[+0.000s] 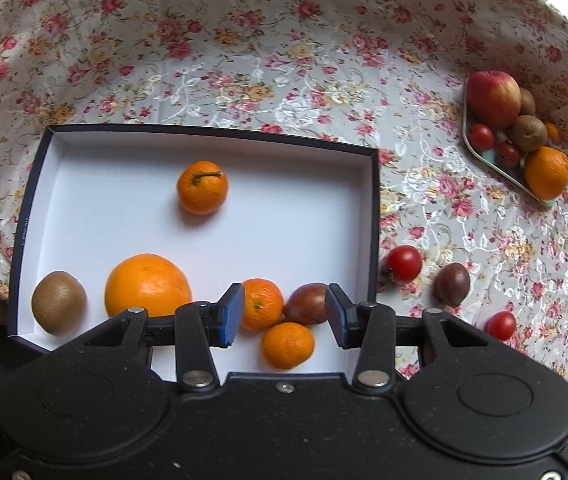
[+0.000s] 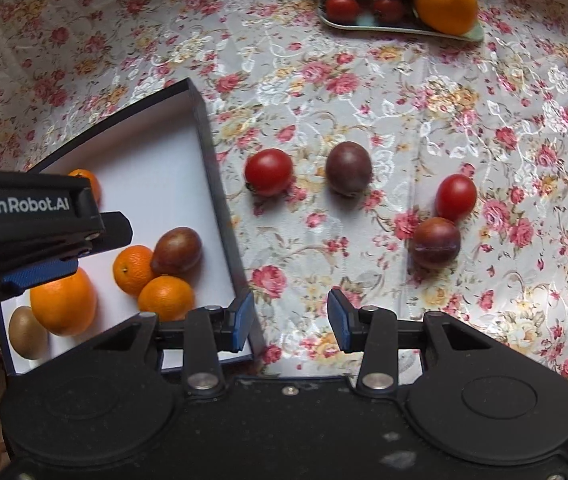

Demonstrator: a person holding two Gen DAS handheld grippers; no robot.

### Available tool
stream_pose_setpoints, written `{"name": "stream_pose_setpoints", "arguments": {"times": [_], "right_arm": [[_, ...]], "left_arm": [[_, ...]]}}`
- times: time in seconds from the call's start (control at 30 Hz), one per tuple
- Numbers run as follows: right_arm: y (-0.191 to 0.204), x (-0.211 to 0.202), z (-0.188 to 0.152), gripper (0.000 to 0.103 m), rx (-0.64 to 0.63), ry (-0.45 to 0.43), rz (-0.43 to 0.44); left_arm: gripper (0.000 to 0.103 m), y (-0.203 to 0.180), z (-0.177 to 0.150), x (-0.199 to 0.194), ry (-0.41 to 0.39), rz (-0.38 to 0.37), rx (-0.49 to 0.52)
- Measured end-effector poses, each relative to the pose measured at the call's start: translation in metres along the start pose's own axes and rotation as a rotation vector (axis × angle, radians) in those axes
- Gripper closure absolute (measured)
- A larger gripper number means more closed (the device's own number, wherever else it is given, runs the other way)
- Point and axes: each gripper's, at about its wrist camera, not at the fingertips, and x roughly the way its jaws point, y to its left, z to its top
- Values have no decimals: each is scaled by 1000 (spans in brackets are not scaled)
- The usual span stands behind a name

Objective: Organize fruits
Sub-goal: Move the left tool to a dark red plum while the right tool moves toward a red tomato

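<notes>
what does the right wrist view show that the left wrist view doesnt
Only the right wrist view shows the dark plum lying loose on the cloth against a tomato, and the left gripper from the side over the box.

Only the left wrist view shows the whole apple on the plate and the stemmed mandarin in full.

Both show the white-lined box, the big orange, the kiwi, the fruit plate and the flowered cloth.
</notes>
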Motion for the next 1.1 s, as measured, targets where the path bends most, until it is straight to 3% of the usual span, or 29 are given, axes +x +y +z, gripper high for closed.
{"name": "stream_pose_setpoints", "arguments": {"times": [0.43,0.67,1.1], "right_arm": [[-87,2,12,63,185,-14,-94],[-132,1,11,65,294,-48,-193],[-203,-4,13,65,480,5,-144]], "left_arm": [[51,-68,-12,10,39,-60,108],[51,-106,-20,15,47,-84,159],[51,-170,-45,34,100,-98,298]]}}
